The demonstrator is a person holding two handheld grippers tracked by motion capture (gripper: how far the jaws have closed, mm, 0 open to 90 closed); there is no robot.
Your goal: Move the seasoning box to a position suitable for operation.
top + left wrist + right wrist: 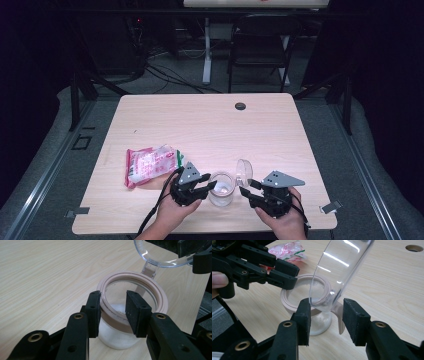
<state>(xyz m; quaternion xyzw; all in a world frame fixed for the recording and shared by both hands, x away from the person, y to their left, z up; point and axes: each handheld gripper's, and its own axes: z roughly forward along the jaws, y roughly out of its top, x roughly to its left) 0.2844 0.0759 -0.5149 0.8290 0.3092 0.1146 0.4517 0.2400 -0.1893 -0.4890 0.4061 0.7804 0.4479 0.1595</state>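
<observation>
A small clear jar [221,188] with white powder in its bottom and a beige collar stands near the table's [210,125] front edge, at the six o'clock side. The left gripper [210,186] comes in from nine o'clock, its jaws partly closed and straddling the jar's rim, one pad outside, one inside. At three o'clock the right gripper [246,189] holds its jaws fairly wide around the raised, hinged clear lid [244,170]; whether the pads press it is unclear. A pink-and-white packet [150,164] lies at ten o'clock.
</observation>
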